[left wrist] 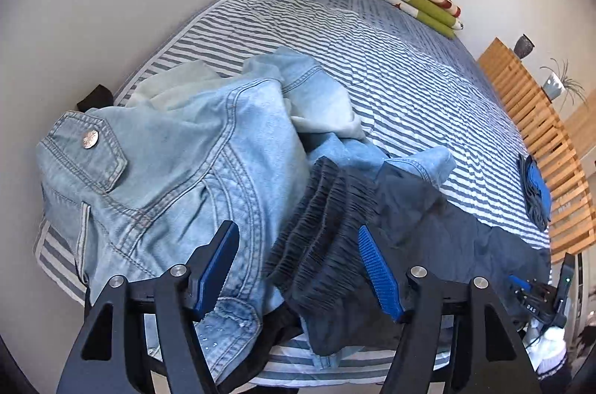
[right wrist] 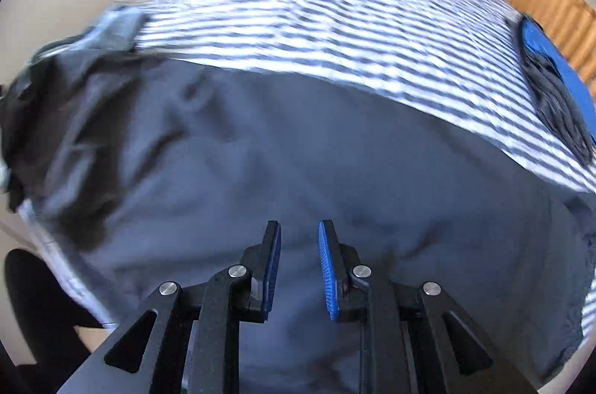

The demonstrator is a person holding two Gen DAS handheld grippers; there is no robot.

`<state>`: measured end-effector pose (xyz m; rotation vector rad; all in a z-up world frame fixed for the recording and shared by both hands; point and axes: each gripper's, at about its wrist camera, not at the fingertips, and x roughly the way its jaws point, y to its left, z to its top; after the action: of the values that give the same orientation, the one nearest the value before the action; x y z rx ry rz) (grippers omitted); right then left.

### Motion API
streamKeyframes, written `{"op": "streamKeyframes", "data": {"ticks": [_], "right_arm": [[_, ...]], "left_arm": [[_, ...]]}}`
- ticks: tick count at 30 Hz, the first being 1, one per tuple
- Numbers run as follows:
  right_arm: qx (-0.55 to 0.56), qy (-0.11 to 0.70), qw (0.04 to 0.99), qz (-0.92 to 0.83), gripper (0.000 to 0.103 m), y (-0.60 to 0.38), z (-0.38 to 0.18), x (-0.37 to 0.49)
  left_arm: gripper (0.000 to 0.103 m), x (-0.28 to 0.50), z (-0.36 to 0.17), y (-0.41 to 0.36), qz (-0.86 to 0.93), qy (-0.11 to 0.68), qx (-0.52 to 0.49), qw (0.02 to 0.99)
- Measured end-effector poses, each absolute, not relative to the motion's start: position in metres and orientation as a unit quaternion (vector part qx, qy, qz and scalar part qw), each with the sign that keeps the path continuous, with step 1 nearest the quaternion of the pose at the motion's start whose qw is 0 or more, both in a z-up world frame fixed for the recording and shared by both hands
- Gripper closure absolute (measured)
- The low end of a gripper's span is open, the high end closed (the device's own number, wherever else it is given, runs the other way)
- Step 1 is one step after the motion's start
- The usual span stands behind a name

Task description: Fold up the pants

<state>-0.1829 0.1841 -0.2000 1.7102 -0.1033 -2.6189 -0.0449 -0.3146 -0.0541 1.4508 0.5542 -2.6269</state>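
While the dark grey pants point(right wrist: 283, 148) lie spread across the near edge of the striped bed point(left wrist: 372, 59), this looks like the set-up step: the garment is laid out but no fold shows yet. The left gripper point(left wrist: 298, 263) hovers over the gathered elastic waistband point(left wrist: 327, 219), jaws spread wide with nothing pinched between them. The right gripper point(right wrist: 299, 267) points down at the broad flat cloth of the pants; its jaws stand narrowly apart and, as far as the blurred view shows, no fabric sits between the pads.

Next, I judge, each gripper needs a firm pinch, the left on the waistband, the right further along the leg, so one half can be carried over the other.

The pants themselves look thin and limp, creased toward the waistband end and smoother under the right gripper. A pile of light blue jeans point(left wrist: 167, 163) presses right up against the waistband, so the left pinch has to take only the dark cloth.
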Motion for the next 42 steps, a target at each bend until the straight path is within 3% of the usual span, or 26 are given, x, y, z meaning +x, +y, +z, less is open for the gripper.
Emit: {"op": "streamKeyframes", "data": {"ticks": [1,3,9,10,11,14,16,17,23,30,35,38,40,42], "right_arm": [[0.539,-0.028,0.03,-0.841,0.083,0.169,-0.195,-0.182],[0.525,-0.013,0.086,-0.847,0.072,0.134,-0.185,-0.184],[0.502,0.084,0.204,-0.836,0.055,0.027,-0.181,-0.177],[0.501,0.111,0.211,-0.832,0.054,0.01,-0.186,-0.175],[0.5,0.131,0.214,-0.829,0.054,-0.004,-0.19,-0.17],[0.497,0.192,0.189,-0.825,0.054,-0.034,-0.213,-0.173],[0.497,0.226,0.147,-0.825,0.079,-0.041,-0.224,-0.179],[0.5,0.233,0.136,-0.823,0.101,-0.038,-0.224,-0.18],[0.506,0.217,0.109,-0.828,0.1,0.015,-0.195,-0.159],[0.555,0.25,0.112,-0.785,0.096,0.018,-0.226,-0.138],[0.536,0.206,0.162,-0.803,0.073,0.023,-0.187,-0.133],[0.522,0.15,0.191,-0.818,0.073,0.03,-0.157,-0.141],[0.512,0.131,0.192,-0.827,0.073,0.034,-0.147,-0.154],[0.5,0.134,0.184,-0.835,0.073,0.023,-0.145,-0.161]], "left_arm": [[0.033,-0.041,-0.056,-0.315,-0.859,0.188,0.474,0.034],[0.03,-0.04,-0.062,-0.309,-0.855,0.197,0.479,0.013],[0.03,-0.047,-0.092,-0.286,-0.85,0.118,0.511,0.053],[0.032,-0.048,-0.095,-0.285,-0.849,0.109,0.513,0.059],[0.04,-0.053,-0.1,-0.282,-0.85,0.102,0.512,0.064],[0.059,-0.054,-0.095,-0.282,-0.855,0.1,0.505,0.065],[0.06,-0.052,-0.088,-0.282,-0.861,0.092,0.496,0.069],[0.06,-0.05,-0.084,-0.281,-0.864,0.085,0.491,0.069],[0.047,-0.043,-0.088,-0.268,-0.866,0.064,0.495,0.036],[0.047,-0.029,-0.108,-0.259,-0.86,0.082,0.5,0.05],[0.047,-0.007,-0.118,-0.251,-0.862,0.116,0.492,0.033],[0.048,-0.011,-0.14,-0.247,-0.846,0.121,0.518,0.025],[0.07,-0.016,-0.146,-0.246,-0.844,0.129,0.52,0.026],[0.082,-0.018,-0.144,-0.249,-0.843,0.132,0.52,0.038]]}}
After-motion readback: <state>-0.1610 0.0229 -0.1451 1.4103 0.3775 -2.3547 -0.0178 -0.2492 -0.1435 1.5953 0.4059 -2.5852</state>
